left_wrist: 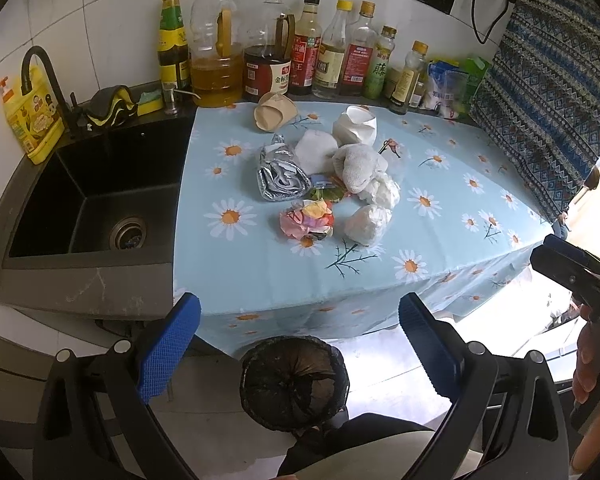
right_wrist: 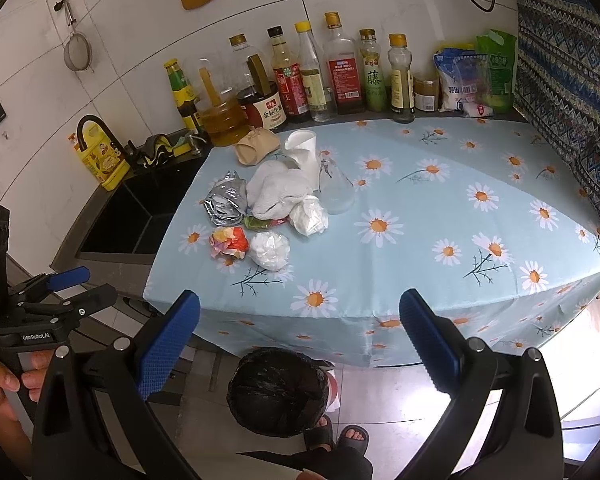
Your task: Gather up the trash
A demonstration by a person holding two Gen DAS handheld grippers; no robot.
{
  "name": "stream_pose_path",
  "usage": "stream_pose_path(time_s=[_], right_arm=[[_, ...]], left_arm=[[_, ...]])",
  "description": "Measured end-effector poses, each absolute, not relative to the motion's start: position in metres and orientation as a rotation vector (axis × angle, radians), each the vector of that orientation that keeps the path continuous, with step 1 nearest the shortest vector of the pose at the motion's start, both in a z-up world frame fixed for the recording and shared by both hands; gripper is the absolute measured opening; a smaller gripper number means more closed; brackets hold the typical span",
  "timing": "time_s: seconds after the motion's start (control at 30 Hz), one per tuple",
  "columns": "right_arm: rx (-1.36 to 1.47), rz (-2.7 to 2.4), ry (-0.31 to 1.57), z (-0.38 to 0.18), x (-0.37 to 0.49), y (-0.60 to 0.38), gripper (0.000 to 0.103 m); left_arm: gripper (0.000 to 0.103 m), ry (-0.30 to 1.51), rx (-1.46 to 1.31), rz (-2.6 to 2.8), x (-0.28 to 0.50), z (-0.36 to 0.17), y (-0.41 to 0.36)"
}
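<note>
A heap of trash lies on the daisy tablecloth point(left_wrist: 440, 168): a silver foil bag point(left_wrist: 281, 178), a colourful crumpled wrapper point(left_wrist: 307, 219), white tissue balls point(left_wrist: 367, 224), a white cloth wad point(left_wrist: 358, 166), a crushed white cup point(left_wrist: 355, 127) and a brown paper cup point(left_wrist: 274, 112). The same heap shows in the right wrist view, with the foil bag point(right_wrist: 226, 202) and the wrapper point(right_wrist: 229, 243). A black-lined bin point(left_wrist: 294, 382) stands on the floor below the table edge; it also shows in the right wrist view point(right_wrist: 278, 392). My left gripper point(left_wrist: 300, 348) and right gripper point(right_wrist: 300, 344) are open and empty, in front of the table above the bin.
A black sink point(left_wrist: 92, 200) with a tap point(left_wrist: 40, 76) lies left of the cloth. Several sauce and oil bottles point(left_wrist: 300, 52) line the back wall. A patterned curtain point(left_wrist: 552, 100) hangs at the right. A clear glass item point(right_wrist: 335, 188) lies beside the heap.
</note>
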State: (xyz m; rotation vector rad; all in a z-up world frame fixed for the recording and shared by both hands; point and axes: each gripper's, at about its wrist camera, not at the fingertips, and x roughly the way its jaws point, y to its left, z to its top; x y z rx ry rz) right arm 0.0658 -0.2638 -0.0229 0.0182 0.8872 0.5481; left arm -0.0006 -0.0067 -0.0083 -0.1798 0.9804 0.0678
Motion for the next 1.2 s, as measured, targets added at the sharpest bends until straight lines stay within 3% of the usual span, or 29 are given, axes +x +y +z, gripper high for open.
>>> stream_pose_path(time_s=[1.2], right_arm=[[0.026, 0.528, 0.908, -0.024, 0.075, -0.258, 0.099]], left_arm=[[0.096, 0.995, -0.153, 0.057, 0.011, -0.004, -0.003]])
